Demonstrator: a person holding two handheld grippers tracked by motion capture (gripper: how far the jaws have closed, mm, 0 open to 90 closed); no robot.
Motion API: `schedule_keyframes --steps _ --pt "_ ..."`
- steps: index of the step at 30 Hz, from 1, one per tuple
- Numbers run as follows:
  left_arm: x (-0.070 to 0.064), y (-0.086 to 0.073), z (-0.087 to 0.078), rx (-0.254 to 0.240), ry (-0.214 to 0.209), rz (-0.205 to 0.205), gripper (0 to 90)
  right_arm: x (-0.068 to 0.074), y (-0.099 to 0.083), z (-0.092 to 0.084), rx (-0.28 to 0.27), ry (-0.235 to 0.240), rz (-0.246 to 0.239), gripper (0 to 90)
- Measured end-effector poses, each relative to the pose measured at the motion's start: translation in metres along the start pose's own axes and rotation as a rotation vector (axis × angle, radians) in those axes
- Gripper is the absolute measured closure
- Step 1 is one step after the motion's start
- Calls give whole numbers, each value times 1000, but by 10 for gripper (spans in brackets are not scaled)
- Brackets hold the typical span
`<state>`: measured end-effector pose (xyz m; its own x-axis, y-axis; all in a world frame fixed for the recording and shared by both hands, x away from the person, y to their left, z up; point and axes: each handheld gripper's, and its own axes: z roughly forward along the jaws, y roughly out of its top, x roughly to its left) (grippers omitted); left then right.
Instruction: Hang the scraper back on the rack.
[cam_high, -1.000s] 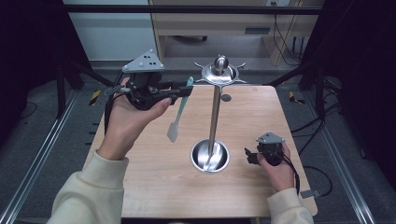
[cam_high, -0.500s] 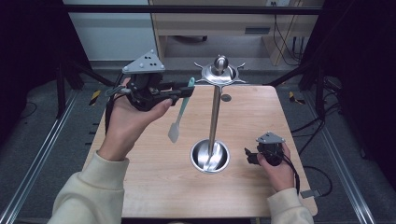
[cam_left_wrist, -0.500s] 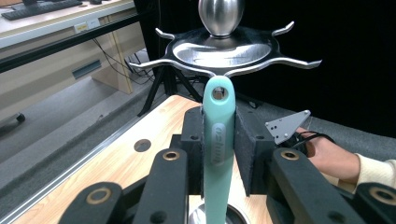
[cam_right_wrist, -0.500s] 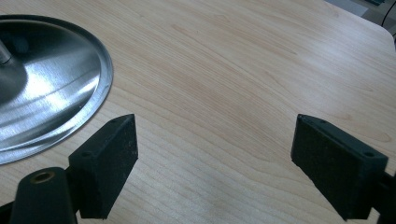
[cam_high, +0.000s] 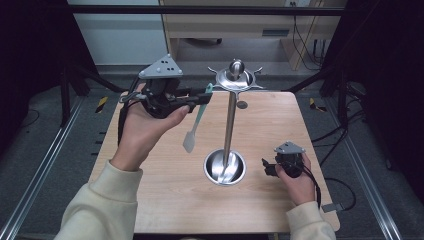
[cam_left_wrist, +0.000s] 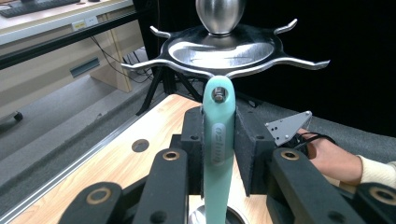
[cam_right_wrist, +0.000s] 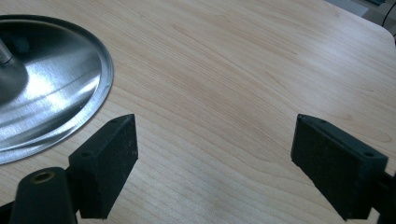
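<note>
No readable text anywhere. The mint-green spatula handle (cam_left_wrist: 218, 140) carries an embossed mark in the left gripper view, too blurred to make out. A white label (cam_left_wrist: 88, 21) sits on the desk edge in the background, lettering too small to read.

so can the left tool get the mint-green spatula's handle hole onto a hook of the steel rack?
Probably yes: left tool grips the mint-green spatula just below the hooks, nothing between.
</note>
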<state>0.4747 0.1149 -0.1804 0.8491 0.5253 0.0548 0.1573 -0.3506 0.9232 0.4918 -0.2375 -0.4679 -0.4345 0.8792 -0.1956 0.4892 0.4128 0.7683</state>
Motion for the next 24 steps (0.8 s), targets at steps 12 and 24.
schedule_keyframes --steps 12,24 --pt "0 0 10 -15 -7 0 743 0 1 1 -1 7 -3 150" --pt "-4 -5 11 -42 14 9 741 0 1 1 -4 9 6 149"
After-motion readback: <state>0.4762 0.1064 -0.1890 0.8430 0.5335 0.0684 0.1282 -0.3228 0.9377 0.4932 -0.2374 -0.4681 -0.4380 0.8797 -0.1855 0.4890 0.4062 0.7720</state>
